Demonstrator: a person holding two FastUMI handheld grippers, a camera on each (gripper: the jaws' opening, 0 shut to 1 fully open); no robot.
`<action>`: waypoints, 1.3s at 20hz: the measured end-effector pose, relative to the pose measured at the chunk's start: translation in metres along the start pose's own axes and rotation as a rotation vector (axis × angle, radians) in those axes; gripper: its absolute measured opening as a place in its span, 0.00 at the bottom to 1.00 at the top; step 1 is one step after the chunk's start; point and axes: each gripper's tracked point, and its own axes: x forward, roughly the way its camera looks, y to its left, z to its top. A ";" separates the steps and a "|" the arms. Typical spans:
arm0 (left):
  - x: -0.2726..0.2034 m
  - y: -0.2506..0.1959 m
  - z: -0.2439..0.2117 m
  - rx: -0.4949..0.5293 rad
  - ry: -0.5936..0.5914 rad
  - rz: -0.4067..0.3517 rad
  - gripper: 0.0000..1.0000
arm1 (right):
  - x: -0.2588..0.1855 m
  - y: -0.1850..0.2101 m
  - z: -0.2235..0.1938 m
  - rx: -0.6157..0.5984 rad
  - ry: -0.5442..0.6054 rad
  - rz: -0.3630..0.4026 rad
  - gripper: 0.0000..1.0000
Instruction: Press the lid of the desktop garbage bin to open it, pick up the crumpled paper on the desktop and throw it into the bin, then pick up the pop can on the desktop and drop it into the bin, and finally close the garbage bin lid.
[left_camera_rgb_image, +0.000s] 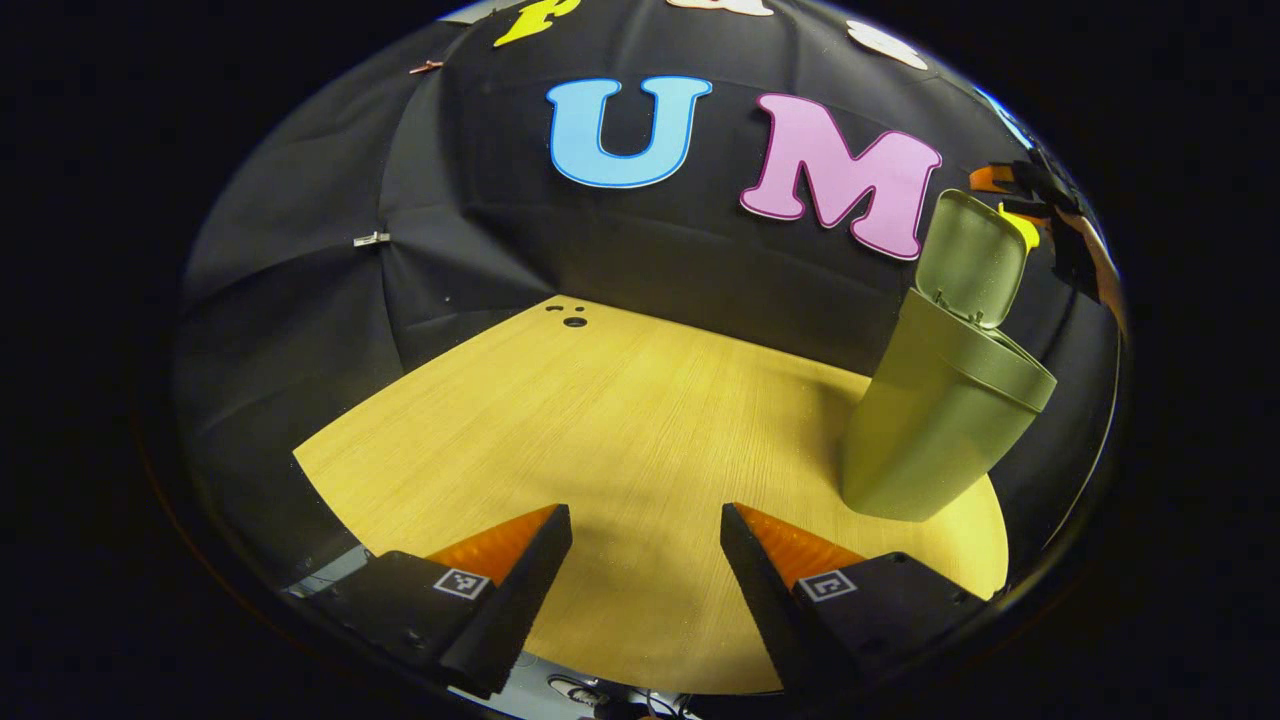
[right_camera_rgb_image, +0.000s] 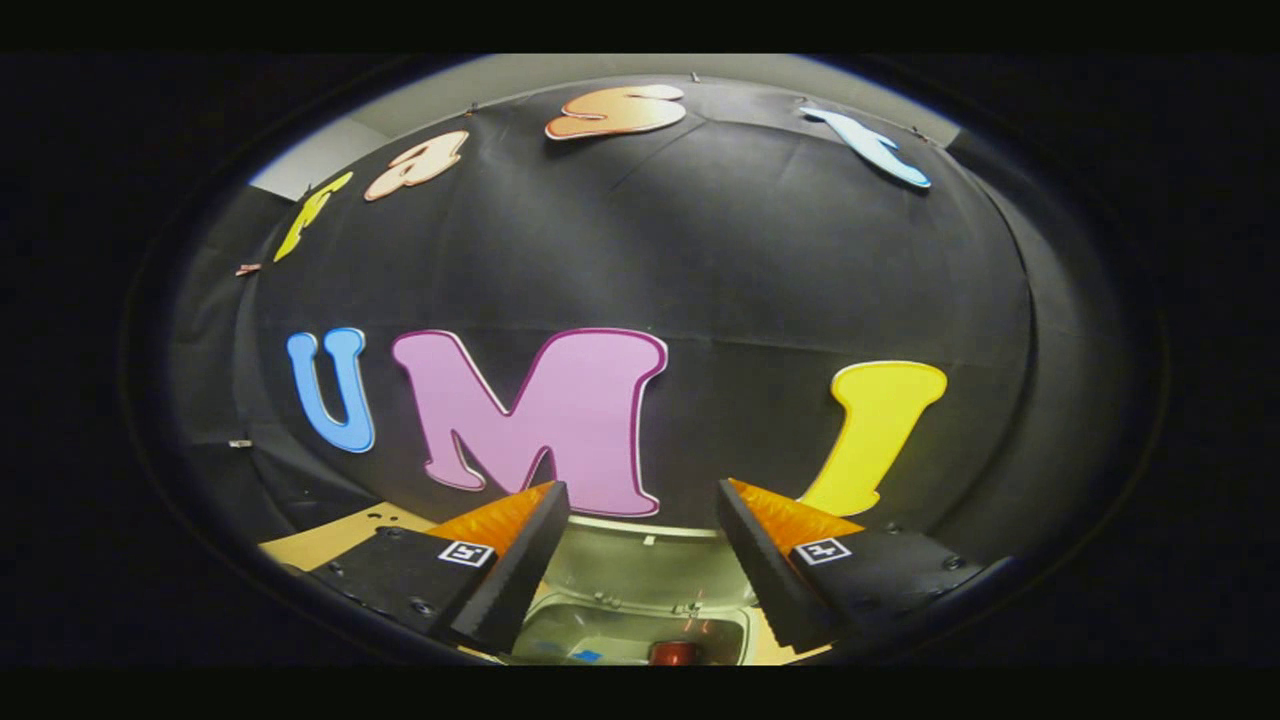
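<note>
An olive-green garbage bin (left_camera_rgb_image: 930, 420) stands on the right of the wooden table (left_camera_rgb_image: 620, 420), and its lid (left_camera_rgb_image: 970, 255) is swung up and open. My left gripper (left_camera_rgb_image: 645, 510) hovers low over the table, left of the bin, open with nothing between its fingers. The right gripper (left_camera_rgb_image: 1050, 205) shows high beside the raised lid. In the right gripper view my right gripper (right_camera_rgb_image: 640, 485) is open and holds nothing, right above the bin's mouth (right_camera_rgb_image: 620, 625), in front of the raised lid (right_camera_rgb_image: 640, 560). A red pop can (right_camera_rgb_image: 672, 653) lies inside the bin.
The black cloth wall closes off the back and left of the table. Small dark holes (left_camera_rgb_image: 573, 320) mark the table's far corner. The table's left edge (left_camera_rgb_image: 330, 470) and near edge run close to my left gripper.
</note>
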 end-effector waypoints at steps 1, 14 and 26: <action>-0.002 0.004 0.002 -0.005 -0.005 0.000 0.96 | 0.004 -0.002 -0.003 -0.008 0.007 -0.013 0.93; -0.003 0.059 0.026 -0.005 -0.046 0.038 0.94 | -0.016 -0.004 -0.028 0.045 0.116 -0.044 0.94; 0.008 0.076 0.046 0.110 -0.084 -0.189 0.96 | -0.097 0.014 -0.080 -0.016 0.160 -0.164 0.93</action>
